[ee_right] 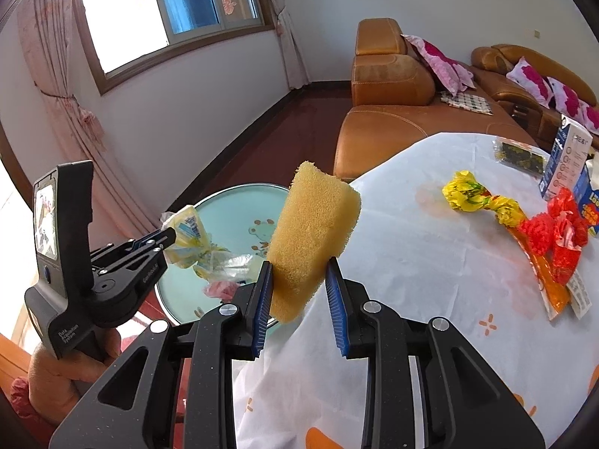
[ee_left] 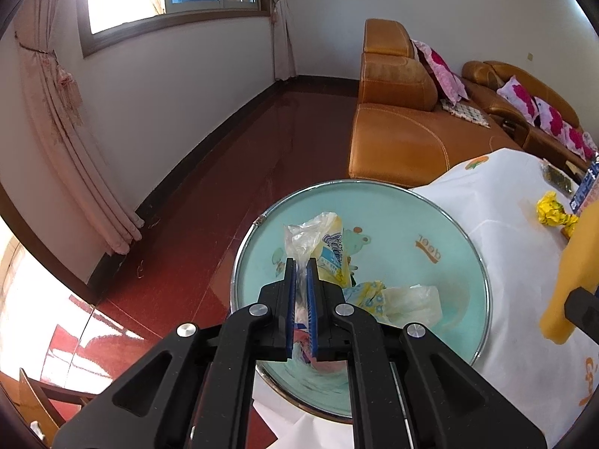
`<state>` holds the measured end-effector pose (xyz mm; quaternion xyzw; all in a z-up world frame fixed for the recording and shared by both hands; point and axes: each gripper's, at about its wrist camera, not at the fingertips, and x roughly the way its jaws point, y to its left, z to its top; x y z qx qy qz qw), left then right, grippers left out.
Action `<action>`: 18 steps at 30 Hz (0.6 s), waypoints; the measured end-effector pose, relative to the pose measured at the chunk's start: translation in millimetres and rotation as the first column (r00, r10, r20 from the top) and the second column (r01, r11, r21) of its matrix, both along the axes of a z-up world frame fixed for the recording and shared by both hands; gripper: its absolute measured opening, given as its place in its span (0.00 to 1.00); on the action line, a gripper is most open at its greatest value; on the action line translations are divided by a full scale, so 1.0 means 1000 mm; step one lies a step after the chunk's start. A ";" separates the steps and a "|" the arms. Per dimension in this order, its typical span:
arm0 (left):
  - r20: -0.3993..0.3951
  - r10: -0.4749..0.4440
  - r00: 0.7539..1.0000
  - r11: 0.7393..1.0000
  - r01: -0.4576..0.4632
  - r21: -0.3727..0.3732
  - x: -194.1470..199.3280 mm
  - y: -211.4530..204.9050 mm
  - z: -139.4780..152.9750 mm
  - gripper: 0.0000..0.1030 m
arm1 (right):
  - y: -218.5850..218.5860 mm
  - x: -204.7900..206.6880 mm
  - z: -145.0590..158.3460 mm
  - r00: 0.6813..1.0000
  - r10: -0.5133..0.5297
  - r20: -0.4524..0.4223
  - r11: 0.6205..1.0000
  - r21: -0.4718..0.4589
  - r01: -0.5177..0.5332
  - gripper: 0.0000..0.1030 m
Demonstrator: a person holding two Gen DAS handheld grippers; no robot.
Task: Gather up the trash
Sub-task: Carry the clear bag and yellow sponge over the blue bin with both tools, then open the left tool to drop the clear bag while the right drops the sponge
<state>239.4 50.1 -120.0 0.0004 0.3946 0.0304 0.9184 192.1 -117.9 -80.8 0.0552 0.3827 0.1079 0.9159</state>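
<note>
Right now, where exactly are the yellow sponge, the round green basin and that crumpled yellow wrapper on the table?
yellow sponge (ee_right: pixel 314 239), right wrist view, middle of its porous face.
round green basin (ee_left: pixel 404 220), left wrist view, bare inner wall.
crumpled yellow wrapper (ee_right: pixel 466 191), right wrist view, its bunched end.

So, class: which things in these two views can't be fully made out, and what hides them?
- Pink scrap in the basin: both views, blocked by gripper fingers.
- Box text: right wrist view, too small; cut by the edge in the left.
- Sponge grip: right gripper far pad looks clear; contact uncertain.
</note>
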 end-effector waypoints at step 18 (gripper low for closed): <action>0.039 0.017 0.999 1.000 -0.017 0.016 -0.003 0.002 0.012 0.46 | 0.017 0.027 -0.006 1.000 0.029 -0.004 0.999 -0.027 -0.030 0.28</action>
